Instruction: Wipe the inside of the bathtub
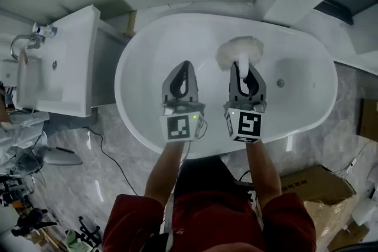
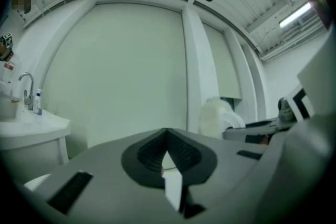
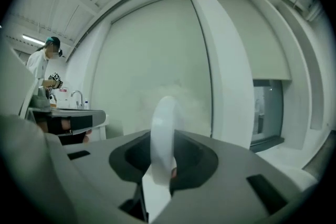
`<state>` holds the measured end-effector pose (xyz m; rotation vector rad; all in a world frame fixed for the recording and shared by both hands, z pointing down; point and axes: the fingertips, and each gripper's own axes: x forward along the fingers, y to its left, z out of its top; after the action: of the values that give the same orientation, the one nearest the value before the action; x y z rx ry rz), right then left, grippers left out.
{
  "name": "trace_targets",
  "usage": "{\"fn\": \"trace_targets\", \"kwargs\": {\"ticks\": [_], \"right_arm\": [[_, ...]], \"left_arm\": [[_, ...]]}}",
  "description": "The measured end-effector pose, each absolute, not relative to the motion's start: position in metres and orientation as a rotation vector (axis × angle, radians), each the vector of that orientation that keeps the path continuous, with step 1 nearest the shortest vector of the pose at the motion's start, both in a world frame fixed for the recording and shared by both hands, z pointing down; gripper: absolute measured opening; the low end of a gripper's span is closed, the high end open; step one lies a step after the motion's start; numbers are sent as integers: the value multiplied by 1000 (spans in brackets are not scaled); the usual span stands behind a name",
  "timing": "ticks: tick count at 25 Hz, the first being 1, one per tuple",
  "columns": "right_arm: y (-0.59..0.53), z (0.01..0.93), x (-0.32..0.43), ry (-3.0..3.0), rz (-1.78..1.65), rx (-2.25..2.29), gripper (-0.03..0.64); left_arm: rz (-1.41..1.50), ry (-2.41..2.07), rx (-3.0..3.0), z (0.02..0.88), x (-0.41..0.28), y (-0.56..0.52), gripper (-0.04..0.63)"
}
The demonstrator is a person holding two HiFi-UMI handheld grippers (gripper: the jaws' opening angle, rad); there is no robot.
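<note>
- We clamp our right hand-held gripper (image 1: 244, 68) on the white handle (image 3: 161, 128) of a fluffy duster (image 1: 239, 50), its head pointed into the white bathtub (image 1: 307, 85), presumably ready to wipe.
- Our left hand-held gripper (image 1: 184, 65) hovers just beside it, jaws together on nothing, apparently kept clear of the work.

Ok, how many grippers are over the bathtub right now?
2. The left gripper hangs over the middle of the bathtub, shut and empty; the right gripper, beside it, is shut on a fluffy white duster.
</note>
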<state>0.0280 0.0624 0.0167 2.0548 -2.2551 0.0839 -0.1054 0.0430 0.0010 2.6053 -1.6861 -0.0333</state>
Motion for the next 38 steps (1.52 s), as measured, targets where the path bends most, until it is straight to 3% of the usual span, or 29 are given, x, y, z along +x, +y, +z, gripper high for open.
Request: {"fn": "trace_targets", "kwargs": {"ticks": [11, 19, 38], "right_arm": [[270, -86, 134, -2095, 64, 2238, 92], [398, -149, 172, -2012, 63, 2342, 92], [417, -194, 113, -1964, -100, 2412, 92]], "left_arm": [[-63, -1383, 2843, -94, 3, 221, 15], [-23, -1279, 2952, -152, 37, 330, 15], [-242, -1122, 3083, -217, 14, 373, 15]]}}
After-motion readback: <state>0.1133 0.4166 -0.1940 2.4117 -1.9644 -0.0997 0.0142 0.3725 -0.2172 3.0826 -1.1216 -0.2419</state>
